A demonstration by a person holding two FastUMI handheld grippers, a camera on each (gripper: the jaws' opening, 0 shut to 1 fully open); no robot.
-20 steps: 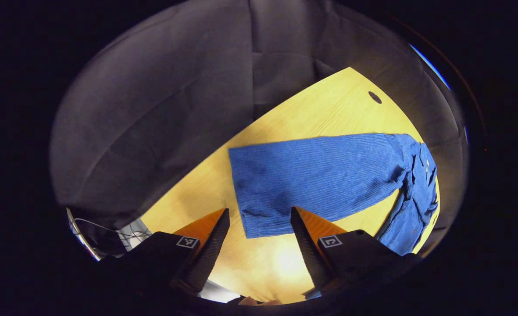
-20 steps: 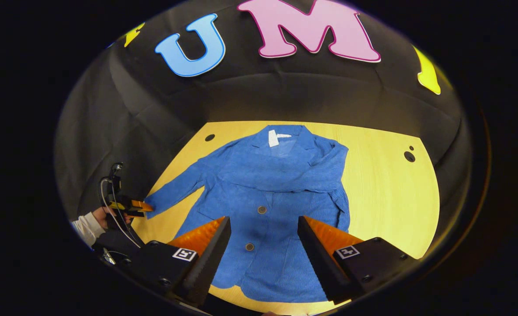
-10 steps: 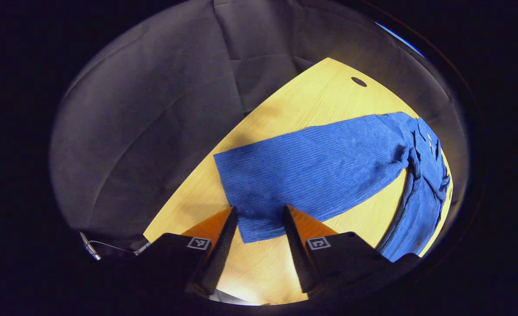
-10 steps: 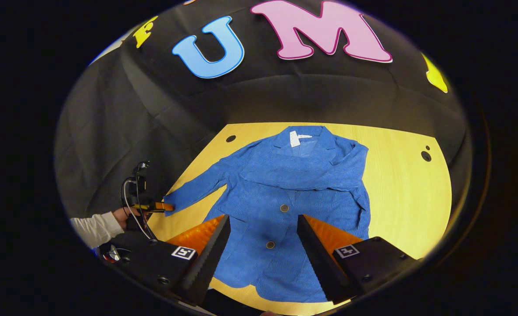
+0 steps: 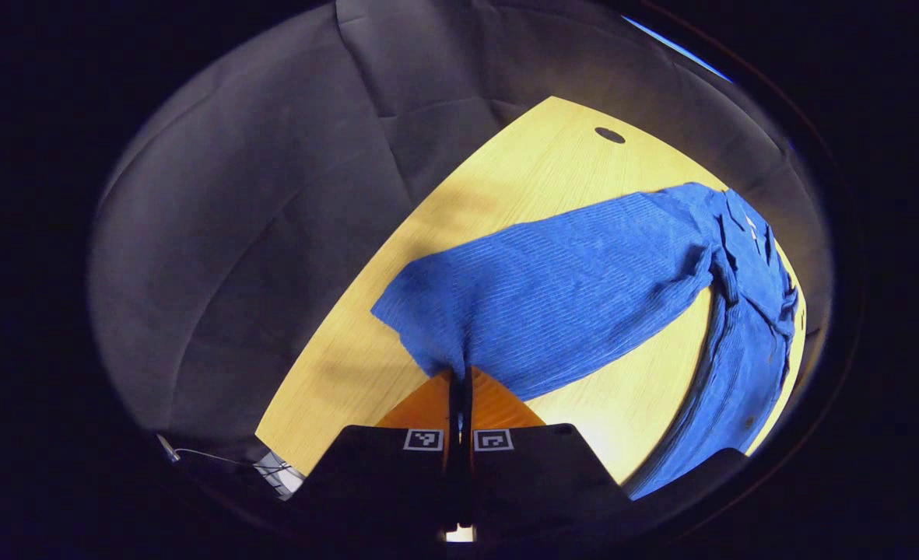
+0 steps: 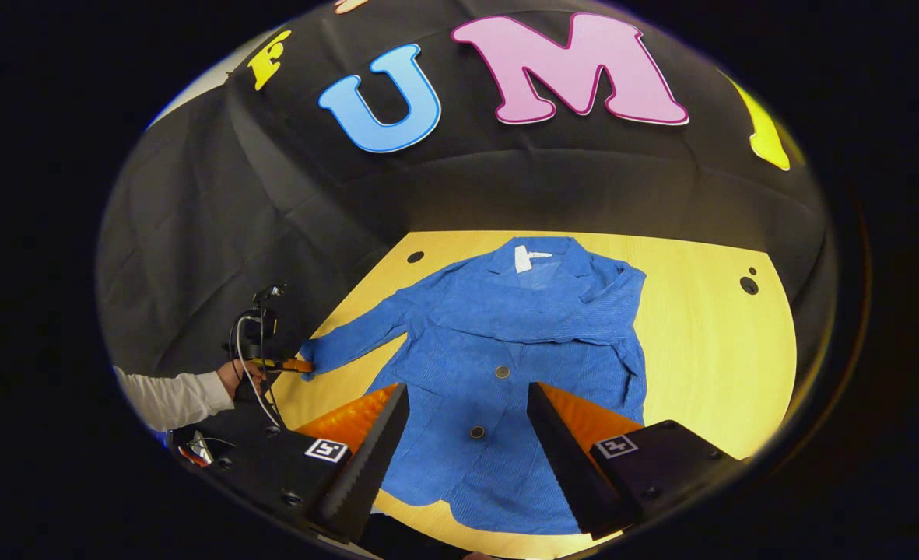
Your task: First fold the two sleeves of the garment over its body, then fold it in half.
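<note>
1. Left gripper view: the left claw is clamped together on the cuff of the blue jacket's outstretched sleeve, at six o'clock. The sleeve runs up toward two o'clock across the yellow surface to the jacket's body.
2. Right gripper view: the right claw hangs with its fingers apart above the jacket, which lies flat at centre, buttons up. Its other sleeve is already folded across the chest. At nine o'clock a person's hand holds the left claw on the cuff.
3. To do this fold well, I'd lift the cuff only slightly and carry it across the chest, keeping the body from dragging.
</note>
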